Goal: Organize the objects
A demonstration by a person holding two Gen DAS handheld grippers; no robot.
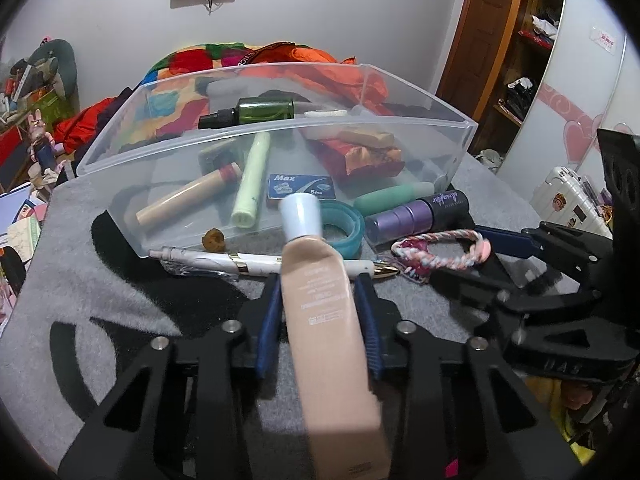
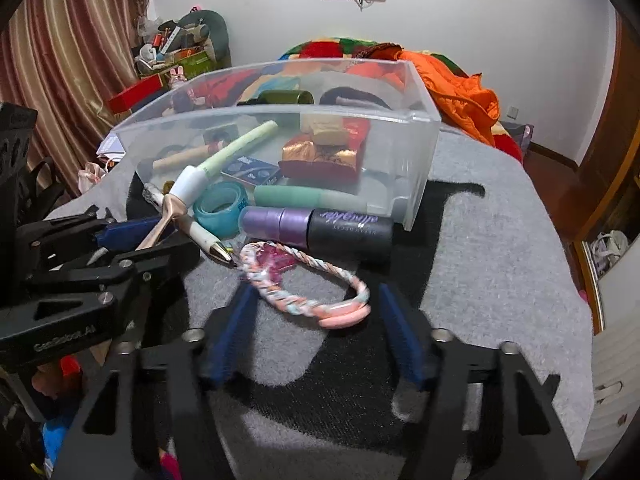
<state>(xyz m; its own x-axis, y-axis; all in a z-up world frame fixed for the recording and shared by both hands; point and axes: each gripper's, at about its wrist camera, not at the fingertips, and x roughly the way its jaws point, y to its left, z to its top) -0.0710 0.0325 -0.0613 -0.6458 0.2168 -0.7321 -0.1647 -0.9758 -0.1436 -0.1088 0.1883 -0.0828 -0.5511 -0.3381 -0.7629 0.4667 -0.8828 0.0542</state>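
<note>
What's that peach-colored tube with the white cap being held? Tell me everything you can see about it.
The tube is a soft-looking peach squeeze tube, flat at its crimped end and narrowing to a white cap. Faint white print runs across its front, too blurred to read. The left gripper is shut on its middle, blue fingers pressing each side. It is lifted off the gray mat, cap pointing toward the clear bin.

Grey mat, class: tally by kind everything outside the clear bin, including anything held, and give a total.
Cosmetic tubes: 2 (held foundation tube, mint tube)
Purple-and-black bottle: 1
White pen: 1
Teal tape roll: 1
Braided cord loop: 1
Total: 6
</note>
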